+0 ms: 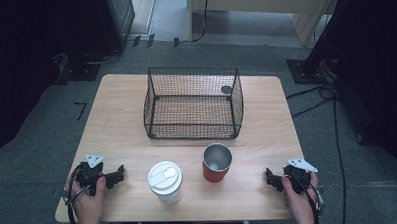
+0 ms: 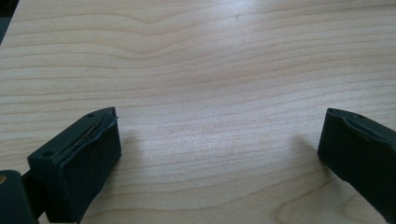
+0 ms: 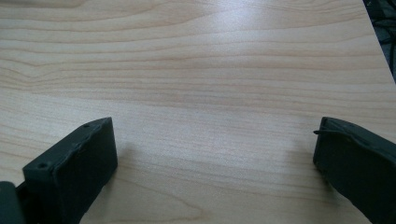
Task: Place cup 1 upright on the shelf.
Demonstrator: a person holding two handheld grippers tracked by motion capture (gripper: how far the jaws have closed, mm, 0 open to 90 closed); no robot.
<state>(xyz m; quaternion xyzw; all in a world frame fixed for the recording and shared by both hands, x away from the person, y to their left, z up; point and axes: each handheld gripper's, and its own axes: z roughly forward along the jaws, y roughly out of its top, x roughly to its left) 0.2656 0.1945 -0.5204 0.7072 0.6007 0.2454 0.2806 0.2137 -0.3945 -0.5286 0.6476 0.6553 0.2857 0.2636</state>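
A red cup [image 1: 217, 163] with a shiny metal inside stands upright near the table's front, right of centre. Beside it on the left stands a white cup [image 1: 165, 181] with a white lid. Behind both sits a black wire basket [image 1: 193, 103]. My left gripper [image 1: 119, 174] rests at the front left of the table, a hand around it, pointing toward the white cup and apart from it. My right gripper [image 1: 270, 178] rests at the front right, pointing toward the red cup. In the gripper views, the left gripper [image 2: 219, 140] and right gripper [image 3: 215, 144] stand open over bare wood.
The light wooden table [image 1: 121, 119] has rounded corners and grey floor around it. Cables [image 1: 316, 95] trail on the floor at the right. A small dark round object [image 1: 226, 89] shows at the basket's back right corner. Dark stands flank the table.
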